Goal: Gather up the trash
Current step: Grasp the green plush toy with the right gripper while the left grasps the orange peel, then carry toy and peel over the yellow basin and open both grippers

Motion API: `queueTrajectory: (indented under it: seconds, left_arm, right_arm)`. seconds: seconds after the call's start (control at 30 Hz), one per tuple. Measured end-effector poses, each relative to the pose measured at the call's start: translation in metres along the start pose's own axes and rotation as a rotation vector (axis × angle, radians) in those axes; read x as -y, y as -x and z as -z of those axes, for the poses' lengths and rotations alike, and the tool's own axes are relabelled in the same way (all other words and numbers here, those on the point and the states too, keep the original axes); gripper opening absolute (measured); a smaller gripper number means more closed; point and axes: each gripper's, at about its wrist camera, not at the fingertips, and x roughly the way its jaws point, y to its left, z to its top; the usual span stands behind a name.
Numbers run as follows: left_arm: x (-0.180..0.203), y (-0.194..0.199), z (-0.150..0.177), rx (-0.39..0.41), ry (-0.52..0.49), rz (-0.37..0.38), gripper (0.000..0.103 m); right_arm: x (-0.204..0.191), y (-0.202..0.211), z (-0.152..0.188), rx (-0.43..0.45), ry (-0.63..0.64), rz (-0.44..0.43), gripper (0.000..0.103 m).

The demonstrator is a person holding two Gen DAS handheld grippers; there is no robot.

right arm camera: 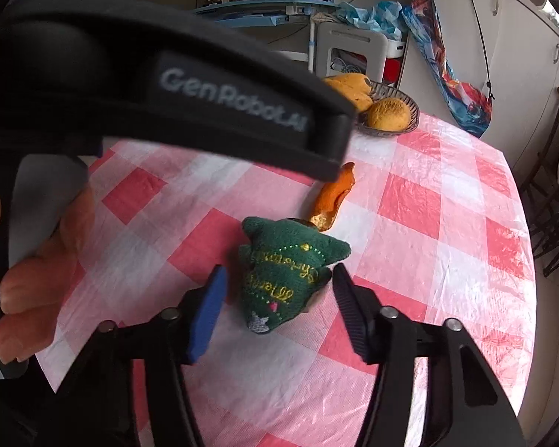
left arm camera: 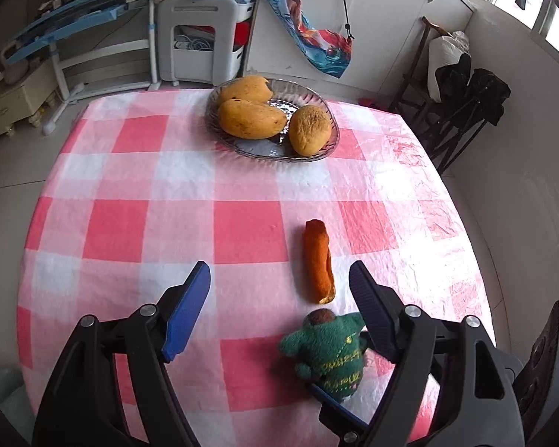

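So far we have collected nothing: the curled orange peel strip (left arm camera: 318,260) lies on the checked bench (left arm camera: 130,201). Left fingers (left arm camera: 279,283) apart; right fingers (right arm camera: 277,283) apart around the green felt toy (right arm camera: 287,275), perhaps touching it.

Curled orange peel (left arm camera: 318,260) lies on the checked tablecloth (left arm camera: 130,186).

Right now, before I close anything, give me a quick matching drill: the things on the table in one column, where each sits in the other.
Things:
1. mangoes
2. orange peel
3. green felt tree
4. checked tablecloth

Places:
A. between the right gripper's jaws
B. covering the table
C. in the glass dish
D. lying loose beyond the tree

Pairs: 1-C, 2-D, 3-A, 4-B
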Motion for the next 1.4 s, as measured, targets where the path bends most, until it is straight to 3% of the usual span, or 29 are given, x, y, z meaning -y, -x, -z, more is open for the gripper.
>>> queueTrajectory:
  seconds: [0.27, 0.37, 0.43, 0.47, 0.5, 0.53, 0.7, 1.0, 1.4]
  left_arm:
    - [0.021, -0.044, -0.004, -0.078, -0.007, -0.052, 0.072]
    - [0.033, -0.054, -0.001, -0.074, -0.041, -0.107, 0.056]
    - [0.040, -0.057, 0.001, -0.055, -0.075, -0.156, 0.035]
    - [0.041, -0.056, 0.002, -0.047, -0.075, -0.154, 0.018]
    - [0.040, -0.054, 0.003, -0.047, -0.062, -0.135, 0.016]
    - [0.037, -0.052, 0.004, -0.045, -0.040, -0.105, 0.015]
    - [0.026, -0.024, 0.016, 0.011, -0.038, -0.101, 0.014]
    - [0.023, 0.052, 0.048, 0.131, -0.119, -0.184, 0.014]
    - [0.020, 0.122, 0.101, 0.224, -0.112, -0.228, 0.015]
  right_arm:
    - [0.003, 0.016, 0.014, -0.024, 0.003, -0.012, 0.038]
    - [0.000, 0.025, 0.022, -0.044, 0.015, -0.005, 0.038]
    - [-0.004, 0.029, 0.029, -0.050, 0.016, -0.002, 0.038]
    - [-0.006, 0.032, 0.033, -0.052, 0.013, -0.002, 0.038]
    - [-0.008, 0.034, 0.035, -0.051, 0.009, -0.002, 0.038]
    - [-0.007, 0.036, 0.037, -0.050, 0.005, -0.004, 0.038]
    - [-0.010, 0.041, 0.040, -0.025, 0.001, -0.016, 0.038]
    - [-0.016, 0.064, 0.047, 0.038, 0.014, -0.024, 0.038]
    - [-0.026, 0.095, 0.053, 0.124, 0.009, -0.048, 0.038]
